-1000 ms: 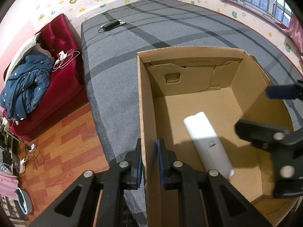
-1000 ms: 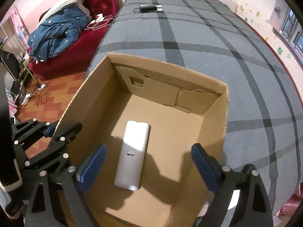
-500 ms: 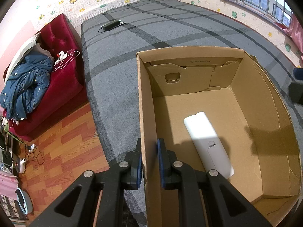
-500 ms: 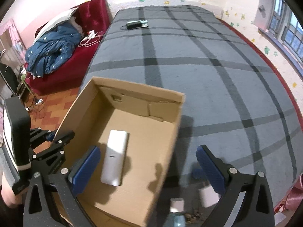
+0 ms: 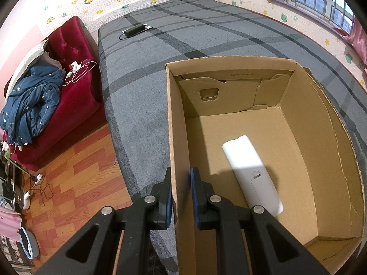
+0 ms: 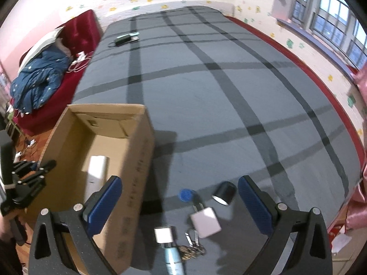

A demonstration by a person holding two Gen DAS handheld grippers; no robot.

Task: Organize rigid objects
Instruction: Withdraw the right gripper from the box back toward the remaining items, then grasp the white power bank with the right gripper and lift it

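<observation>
An open cardboard box [image 5: 325,142] stands on the grey plaid bed [image 5: 160,73]. A white remote [image 5: 250,171] lies flat on the box floor. My left gripper [image 5: 181,197] is shut on the box's left wall, one pad outside and one inside. In the right wrist view the box [image 6: 137,160] is at the left, with the left gripper [image 6: 25,178] at its far side. My right gripper [image 6: 180,204] hangs open and empty above small items on the bed: a blue cap [image 6: 186,194], a black cylinder [image 6: 224,192], a white plug block [image 6: 205,221], a white cube [image 6: 163,235] and keys [image 6: 190,247].
A black power brick [image 5: 135,30] lies far up the bed. A red sofa [image 5: 75,91] with a blue jacket [image 5: 32,105] stands left of the bed, beyond a strip of wooden floor [image 5: 75,183]. A pale bottle [image 6: 173,259] pokes in at the bottom edge. Windows line the right wall.
My right gripper has left the box and moved right and up, now over the small items beside the box. The left gripper and the box have not moved.
</observation>
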